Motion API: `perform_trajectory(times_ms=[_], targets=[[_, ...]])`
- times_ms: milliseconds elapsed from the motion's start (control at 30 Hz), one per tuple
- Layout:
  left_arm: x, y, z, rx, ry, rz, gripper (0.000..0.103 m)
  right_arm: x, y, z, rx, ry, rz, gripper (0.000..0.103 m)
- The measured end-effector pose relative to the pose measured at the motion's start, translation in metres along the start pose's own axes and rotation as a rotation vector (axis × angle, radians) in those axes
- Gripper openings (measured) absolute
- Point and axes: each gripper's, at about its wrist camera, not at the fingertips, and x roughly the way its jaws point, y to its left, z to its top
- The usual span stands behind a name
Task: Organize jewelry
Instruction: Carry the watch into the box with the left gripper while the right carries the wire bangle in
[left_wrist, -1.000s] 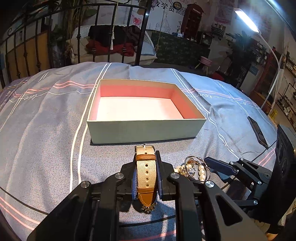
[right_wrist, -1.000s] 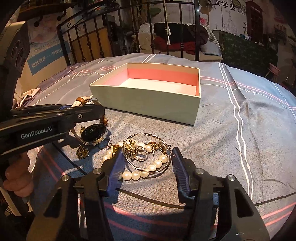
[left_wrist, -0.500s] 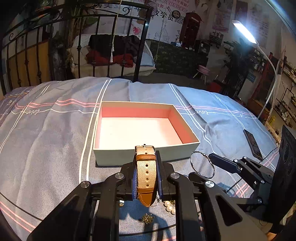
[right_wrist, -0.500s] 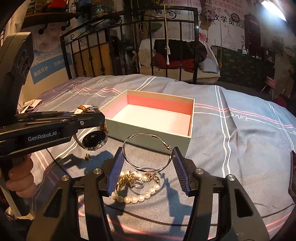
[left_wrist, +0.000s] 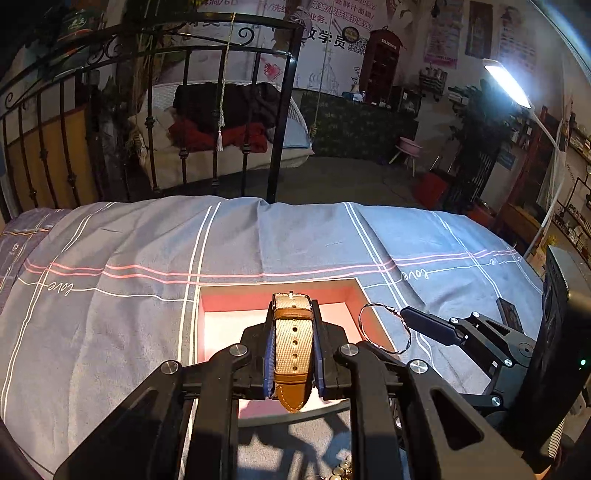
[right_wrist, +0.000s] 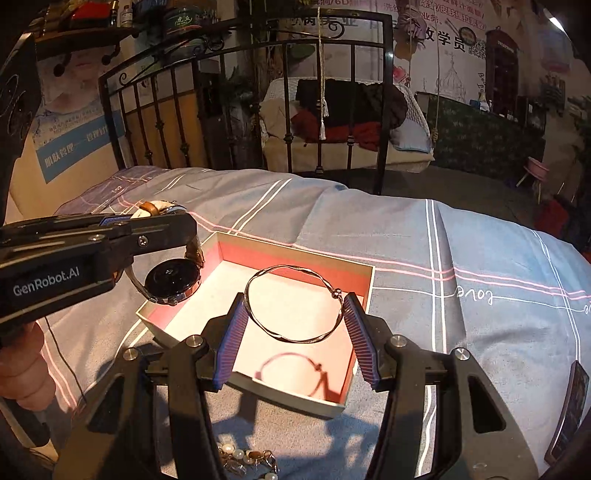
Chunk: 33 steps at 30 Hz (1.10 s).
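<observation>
Watch (left_wrist: 293, 345) is clamped by its strap in the left gripper (left_wrist: 293, 354) above the box (right_wrist: 364, 291); bangle (right_wrist: 295, 304) is pinched between the right gripper's (right_wrist: 295, 341) pads, held over the box interior.

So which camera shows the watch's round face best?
The right wrist view: the watch hangs from the left tongs, dark dial facing the camera. The left wrist view shows only its tan strap, clamped between the fingers.
</observation>
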Motion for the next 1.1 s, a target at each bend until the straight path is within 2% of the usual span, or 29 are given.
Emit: perform_trajectory(times_ms=[533,767,1100], targets=[[0.082,0.025,-0.007,-0.032,0.184,0.028,0.015,0.069,0.002,-0.004,-0.003,0.162,0.035,0.054],[0.101,0.029,-0.013,-0.038,0.223,0.030,0.015,0.087,0.004,-0.011,-0.012,0.208,0.050,0.054],[0.107,0.031,-0.016,-0.045,0.232,0.040,0.015,0.089,0.008,-0.015,-0.046,0.210,0.040,0.054]])
